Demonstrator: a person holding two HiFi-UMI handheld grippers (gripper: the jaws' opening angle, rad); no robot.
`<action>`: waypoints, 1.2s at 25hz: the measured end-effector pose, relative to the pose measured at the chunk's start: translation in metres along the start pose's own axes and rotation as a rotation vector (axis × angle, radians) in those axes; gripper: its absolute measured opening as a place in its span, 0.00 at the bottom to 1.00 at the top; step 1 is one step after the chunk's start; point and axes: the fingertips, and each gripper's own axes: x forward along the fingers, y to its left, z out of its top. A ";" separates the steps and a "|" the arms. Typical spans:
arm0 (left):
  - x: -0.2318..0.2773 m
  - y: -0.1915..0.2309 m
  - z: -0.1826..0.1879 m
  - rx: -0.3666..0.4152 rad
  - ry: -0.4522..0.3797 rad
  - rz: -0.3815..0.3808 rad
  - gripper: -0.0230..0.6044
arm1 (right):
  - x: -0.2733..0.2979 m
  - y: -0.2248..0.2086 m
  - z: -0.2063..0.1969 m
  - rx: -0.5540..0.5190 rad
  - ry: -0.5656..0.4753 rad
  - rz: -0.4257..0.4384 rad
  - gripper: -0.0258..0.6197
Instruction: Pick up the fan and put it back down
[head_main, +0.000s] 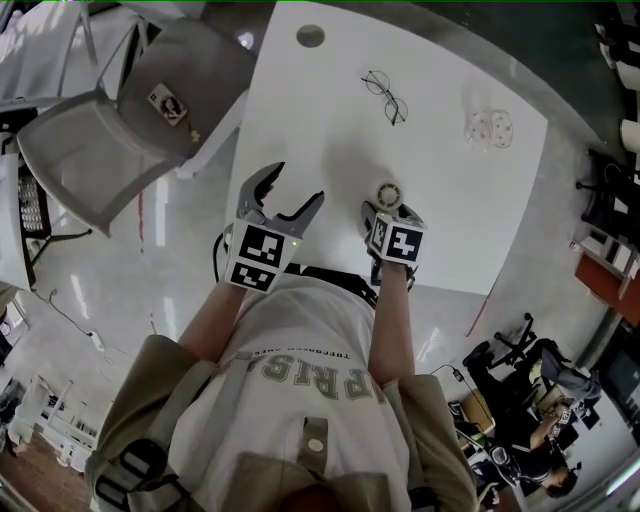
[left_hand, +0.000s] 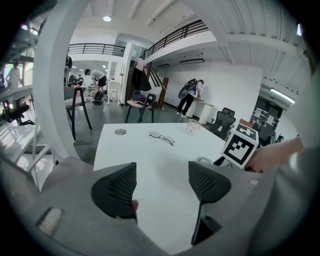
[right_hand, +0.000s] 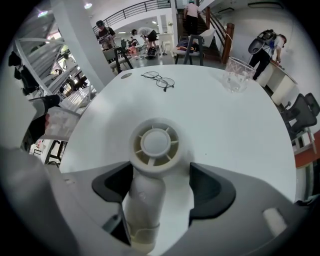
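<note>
A small white hand-held fan lies on the white table near its front edge. In the right gripper view its round head points away from me and its handle runs back between the jaws. My right gripper points steeply down over it and is open: the handle lies against the left jaw, and a gap shows at the right jaw. To its left, my left gripper hangs open over bare table with nothing between its fingers.
A pair of glasses lies further back on the table. A clear glass cup stands at the back right, and a round grommet sits at the far edge. A grey chair stands left of the table.
</note>
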 end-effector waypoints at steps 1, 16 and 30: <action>0.000 0.001 -0.001 -0.005 0.002 0.009 0.57 | 0.000 -0.002 0.000 -0.004 -0.004 0.001 0.57; -0.007 -0.003 -0.009 -0.035 0.007 0.099 0.57 | -0.002 -0.019 -0.001 -0.089 -0.023 0.018 0.33; -0.015 -0.017 -0.007 -0.018 -0.005 0.142 0.57 | -0.004 -0.019 -0.002 -0.150 -0.036 0.066 0.33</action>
